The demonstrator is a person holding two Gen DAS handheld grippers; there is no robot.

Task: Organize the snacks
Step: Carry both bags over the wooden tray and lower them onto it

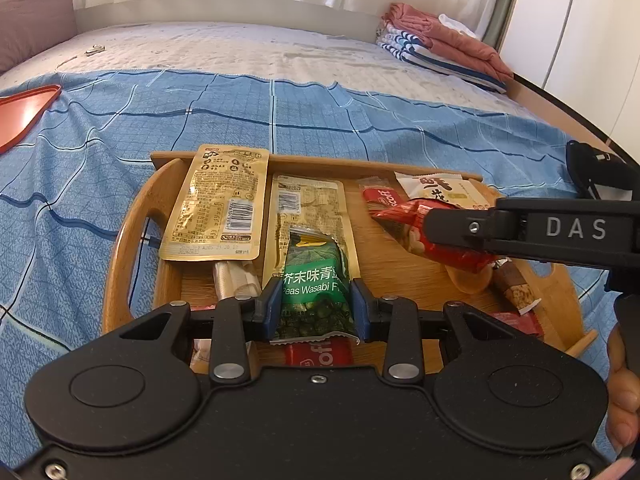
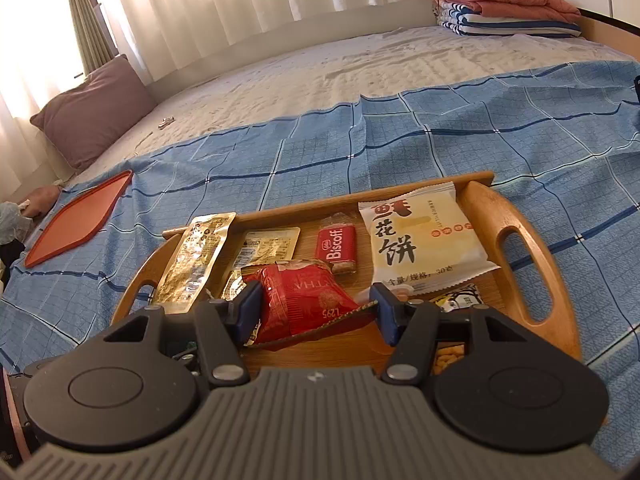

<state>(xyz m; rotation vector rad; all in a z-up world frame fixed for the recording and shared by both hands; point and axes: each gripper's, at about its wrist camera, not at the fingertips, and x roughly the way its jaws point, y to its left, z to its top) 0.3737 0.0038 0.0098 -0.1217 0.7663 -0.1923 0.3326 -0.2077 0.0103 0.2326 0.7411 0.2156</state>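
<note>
A wooden tray point(image 1: 132, 216) point(image 2: 516, 216) on the bed holds several snack packets. My left gripper point(image 1: 316, 300) is shut on a green wasabi peas packet point(image 1: 314, 280), held over the tray's middle. My right gripper point(image 2: 316, 308) is shut on a red snack packet point(image 2: 300, 300) above the tray; in the left wrist view it reaches in from the right point(image 1: 432, 220) with that red packet point(image 1: 404, 220). In the tray lie gold packets point(image 1: 218, 204) point(image 2: 196, 260), a red Biscoff biscuit point(image 2: 336, 246) and a white flower-cake packet point(image 2: 420, 236).
The tray rests on a blue checked sheet point(image 1: 280, 112) point(image 2: 440, 128). A flat red tray point(image 1: 24, 112) point(image 2: 80, 220) lies to the left. Folded clothes point(image 1: 444, 48) point(image 2: 508, 4) sit at the far right corner. A purple pillow point(image 2: 92, 112) is at the far left.
</note>
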